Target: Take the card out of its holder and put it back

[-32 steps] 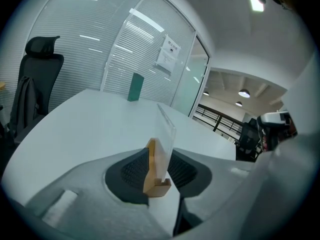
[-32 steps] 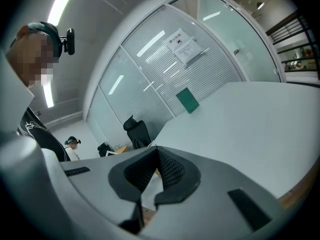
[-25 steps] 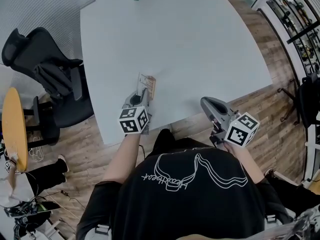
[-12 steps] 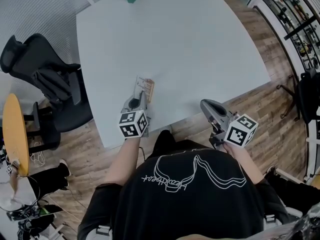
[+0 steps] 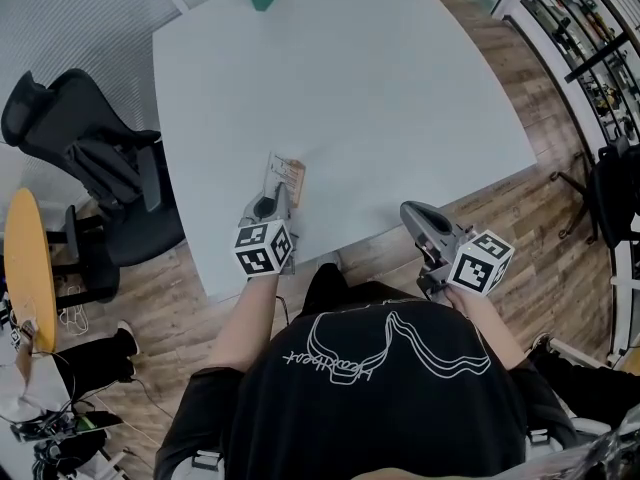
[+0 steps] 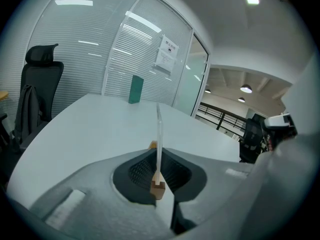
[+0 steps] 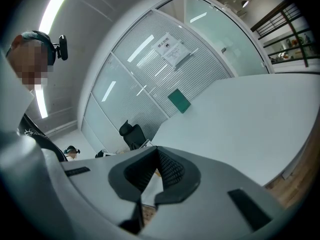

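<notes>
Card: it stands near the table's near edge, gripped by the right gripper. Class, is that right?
No. The left gripper grips the card; its jaws have just closed on it, as the left gripper view shows. It does stand near the table's near edge.

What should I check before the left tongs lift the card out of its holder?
1. Grip of left tongs on card: ok. The jaws have just been closing and the pads are now against both faces.
2. Card upright in wooden holder: ok.
3. Holder steadied by right tongs: not ok. They are shut and empty at the table's near edge, apart from the holder.
4. Room above card: ok. Nothing overhangs it.
5. Slot's hold on card: cannot tell.
</notes>
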A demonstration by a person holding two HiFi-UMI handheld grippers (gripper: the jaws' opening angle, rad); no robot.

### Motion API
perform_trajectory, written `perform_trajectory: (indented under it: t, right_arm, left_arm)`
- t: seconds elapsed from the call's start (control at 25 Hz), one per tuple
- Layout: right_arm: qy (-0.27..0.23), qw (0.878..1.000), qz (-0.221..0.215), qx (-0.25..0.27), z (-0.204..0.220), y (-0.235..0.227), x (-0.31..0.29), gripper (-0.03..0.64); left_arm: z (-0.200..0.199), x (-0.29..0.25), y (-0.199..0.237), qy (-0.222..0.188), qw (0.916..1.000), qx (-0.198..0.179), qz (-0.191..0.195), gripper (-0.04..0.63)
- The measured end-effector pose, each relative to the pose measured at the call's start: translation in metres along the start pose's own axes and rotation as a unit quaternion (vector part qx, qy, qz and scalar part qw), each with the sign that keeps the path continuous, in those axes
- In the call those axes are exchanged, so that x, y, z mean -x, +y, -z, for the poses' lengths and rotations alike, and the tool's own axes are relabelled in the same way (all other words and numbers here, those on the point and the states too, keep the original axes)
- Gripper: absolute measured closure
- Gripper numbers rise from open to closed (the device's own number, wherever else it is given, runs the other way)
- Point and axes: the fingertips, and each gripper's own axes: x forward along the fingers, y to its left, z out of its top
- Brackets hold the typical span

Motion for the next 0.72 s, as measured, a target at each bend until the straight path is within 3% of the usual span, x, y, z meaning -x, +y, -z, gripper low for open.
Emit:
perform_trajectory:
  t: [0.72]
  right_arm:
    - [-0.018, 0.999, -0.023, -0.02, -0.007, -0.003, 0.014, 0.607]
  left_arm:
    - [-0.027, 0.017, -0.002, -0.02, 0.9995, -0.015, -0.022, 0.569]
